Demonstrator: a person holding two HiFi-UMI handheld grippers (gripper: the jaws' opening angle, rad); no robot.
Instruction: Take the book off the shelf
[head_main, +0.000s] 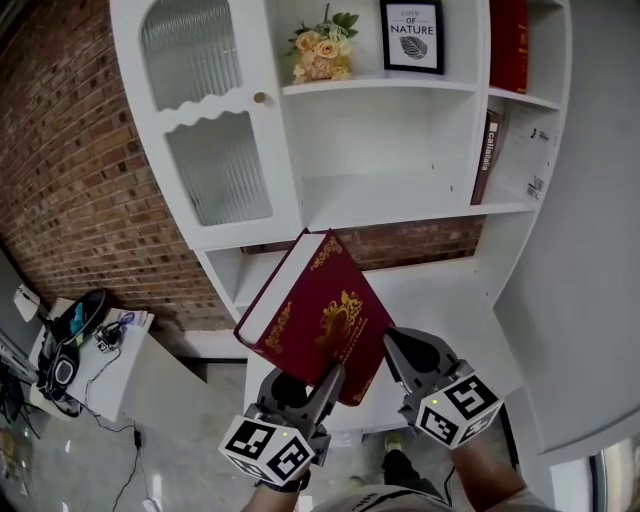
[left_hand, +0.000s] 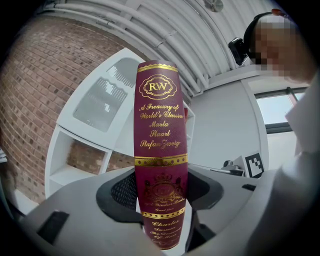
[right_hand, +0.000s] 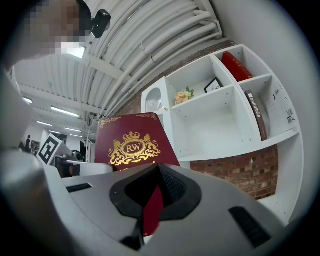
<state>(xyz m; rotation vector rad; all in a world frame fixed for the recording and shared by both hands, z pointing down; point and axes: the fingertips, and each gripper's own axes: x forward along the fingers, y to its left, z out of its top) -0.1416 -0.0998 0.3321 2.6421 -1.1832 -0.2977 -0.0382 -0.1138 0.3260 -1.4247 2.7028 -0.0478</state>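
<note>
The maroon book (head_main: 315, 315) with gold print is off the white shelf unit (head_main: 400, 190) and hangs tilted in front of it, held by both grippers. My left gripper (head_main: 315, 385) clamps its lower end across the spine; in the left gripper view the spine (left_hand: 160, 125) stands upright between the jaws of the left gripper (left_hand: 161, 197). My right gripper (head_main: 393, 350) grips the book's lower right edge. In the right gripper view the front cover (right_hand: 131, 145) rises above the right gripper (right_hand: 154, 200), whose jaws pinch a thin edge of the cover.
A brown book (head_main: 486, 157) leans in the middle shelf's right corner, and a red book (head_main: 508, 45) stands above it. Flowers (head_main: 320, 50) and a framed print (head_main: 412, 35) sit on the top shelf. Glass cabinet door (head_main: 215, 170) at left, brick wall (head_main: 70, 180), cluttered desk (head_main: 90, 350) lower left.
</note>
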